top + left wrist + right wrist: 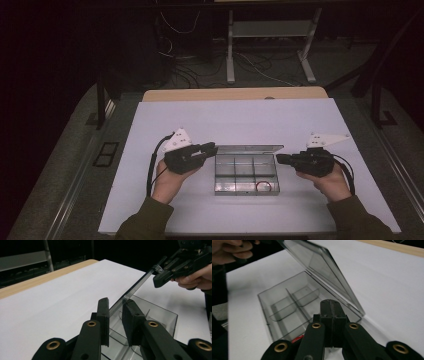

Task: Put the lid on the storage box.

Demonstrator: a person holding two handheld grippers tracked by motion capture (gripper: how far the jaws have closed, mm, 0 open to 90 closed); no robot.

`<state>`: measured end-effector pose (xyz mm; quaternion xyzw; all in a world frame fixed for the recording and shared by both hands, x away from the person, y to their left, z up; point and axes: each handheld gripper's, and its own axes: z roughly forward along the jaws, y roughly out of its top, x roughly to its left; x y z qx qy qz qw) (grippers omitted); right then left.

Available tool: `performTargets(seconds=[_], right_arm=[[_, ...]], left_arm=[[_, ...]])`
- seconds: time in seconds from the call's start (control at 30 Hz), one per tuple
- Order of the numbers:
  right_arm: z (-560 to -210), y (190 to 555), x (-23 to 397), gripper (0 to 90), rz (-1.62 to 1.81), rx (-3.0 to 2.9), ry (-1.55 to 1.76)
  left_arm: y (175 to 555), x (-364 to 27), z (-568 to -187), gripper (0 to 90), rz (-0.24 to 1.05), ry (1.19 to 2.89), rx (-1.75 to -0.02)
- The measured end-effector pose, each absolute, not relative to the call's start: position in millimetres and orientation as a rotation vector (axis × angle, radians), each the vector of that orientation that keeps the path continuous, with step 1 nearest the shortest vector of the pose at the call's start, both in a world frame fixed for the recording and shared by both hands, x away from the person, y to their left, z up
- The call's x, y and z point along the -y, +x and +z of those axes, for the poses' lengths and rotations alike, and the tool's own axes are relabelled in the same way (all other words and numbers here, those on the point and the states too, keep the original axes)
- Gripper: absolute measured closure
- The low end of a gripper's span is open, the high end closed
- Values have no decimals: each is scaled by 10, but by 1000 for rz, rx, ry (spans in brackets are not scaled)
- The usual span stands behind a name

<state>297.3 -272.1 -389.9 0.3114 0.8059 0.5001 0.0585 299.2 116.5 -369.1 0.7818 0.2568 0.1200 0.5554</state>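
The left claw point(214, 147), black and blocky under a grey three-cornered plate, has its pads either side of the thin clear lid point(248, 148), a slim gap showing, so released. The clear plastic box point(246, 176), rectangular with six compartments, lies mid-desk, its lid raised along the far edge and a red ring point(263, 186) in the near right compartment. Right of it the right claw point(278, 159) is clenched on nothing; bare white desk point(240, 120) lies open all round.
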Motion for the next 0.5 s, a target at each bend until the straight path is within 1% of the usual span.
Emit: performTargets(seconds=[0.33, 0.5], right_arm=[[-3862, 2874, 2705, 892, 1572, -2443, 896], [-3864, 2846, 2704, 893, 1582, -2445, 891]], left_arm=[[2868, -1179, -3753, 721, 264, 1870, -595], [2812, -1195, -3788, 664, 260, 1886, -595]])
